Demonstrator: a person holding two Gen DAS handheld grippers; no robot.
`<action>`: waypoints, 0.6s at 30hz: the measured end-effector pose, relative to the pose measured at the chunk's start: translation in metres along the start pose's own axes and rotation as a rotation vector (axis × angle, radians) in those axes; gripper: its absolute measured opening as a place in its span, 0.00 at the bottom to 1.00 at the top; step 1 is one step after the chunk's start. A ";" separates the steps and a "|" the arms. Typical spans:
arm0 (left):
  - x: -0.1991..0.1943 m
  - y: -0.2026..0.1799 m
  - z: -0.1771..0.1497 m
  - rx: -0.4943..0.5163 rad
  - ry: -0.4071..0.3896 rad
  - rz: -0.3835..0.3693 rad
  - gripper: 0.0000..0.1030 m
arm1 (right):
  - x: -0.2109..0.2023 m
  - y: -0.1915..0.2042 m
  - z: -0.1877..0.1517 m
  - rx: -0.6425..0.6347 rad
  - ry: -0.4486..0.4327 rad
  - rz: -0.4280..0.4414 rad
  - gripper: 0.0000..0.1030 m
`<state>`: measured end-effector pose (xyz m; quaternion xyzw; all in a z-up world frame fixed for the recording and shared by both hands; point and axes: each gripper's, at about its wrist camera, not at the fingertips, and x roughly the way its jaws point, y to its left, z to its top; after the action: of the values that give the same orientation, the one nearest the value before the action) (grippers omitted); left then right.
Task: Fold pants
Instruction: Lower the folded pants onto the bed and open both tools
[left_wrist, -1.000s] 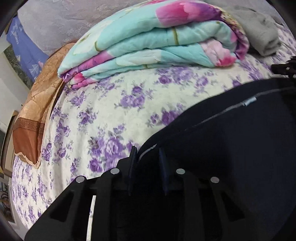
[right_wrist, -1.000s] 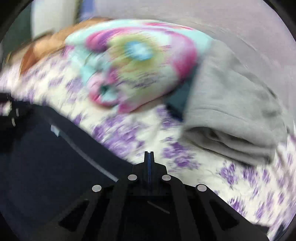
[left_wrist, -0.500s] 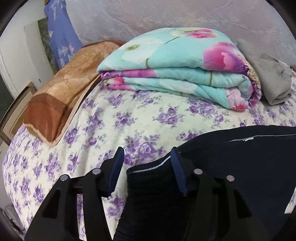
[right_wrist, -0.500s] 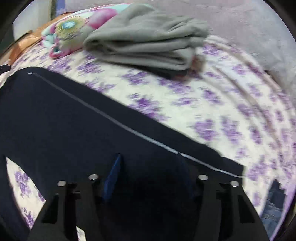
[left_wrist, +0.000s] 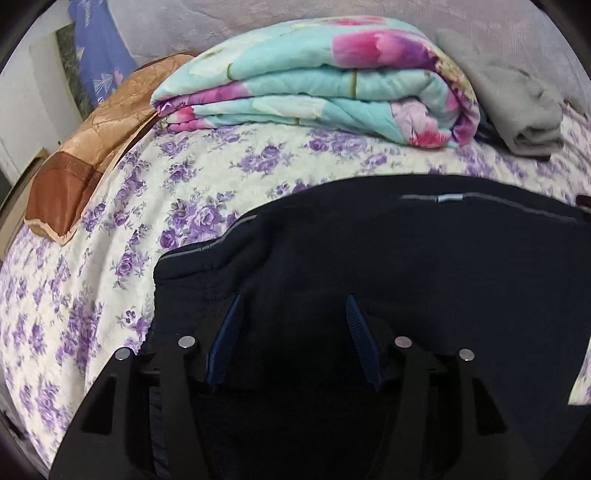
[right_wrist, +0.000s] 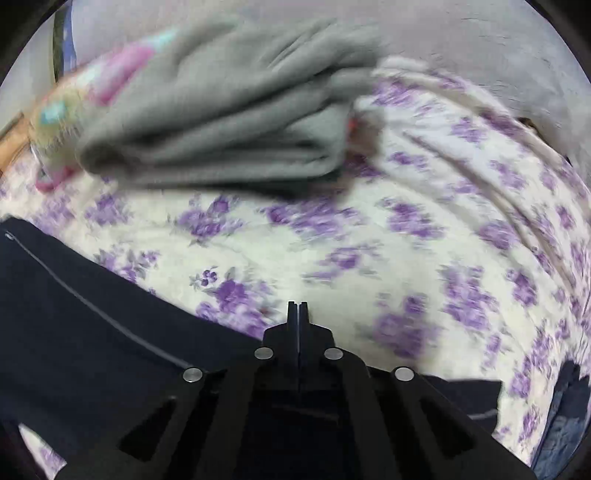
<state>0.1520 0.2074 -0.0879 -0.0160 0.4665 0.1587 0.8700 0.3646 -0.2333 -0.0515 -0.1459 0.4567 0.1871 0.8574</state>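
The left tongs (left_wrist: 291, 325) have just been spread above the dark pants (left_wrist: 424, 266); the right tongs (right_wrist: 297, 314) have just been pressed together at the pants' edge on the bed (right_wrist: 369, 258), cloth between them not discernible.

floral quilt (left_wrist: 317, 85), grey garment (right_wrist: 229, 110), brown pillow (left_wrist: 92, 162)

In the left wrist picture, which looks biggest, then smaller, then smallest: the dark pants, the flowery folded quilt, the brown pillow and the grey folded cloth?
1. dark pants, though closest to the camera
2. flowery folded quilt
3. brown pillow
4. grey folded cloth
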 end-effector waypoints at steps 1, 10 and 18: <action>-0.003 0.000 0.000 0.011 -0.007 -0.012 0.54 | -0.009 -0.011 -0.004 0.017 -0.008 0.036 0.27; -0.026 0.004 -0.013 -0.097 -0.062 -0.132 0.60 | -0.049 -0.130 -0.070 0.267 0.033 0.038 0.46; -0.068 -0.002 -0.035 -0.179 -0.157 -0.223 0.80 | -0.021 -0.106 -0.066 0.261 0.087 0.071 0.36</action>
<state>0.0897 0.1815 -0.0519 -0.1329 0.3765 0.1029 0.9110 0.3537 -0.3594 -0.0614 -0.0249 0.5186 0.1496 0.8414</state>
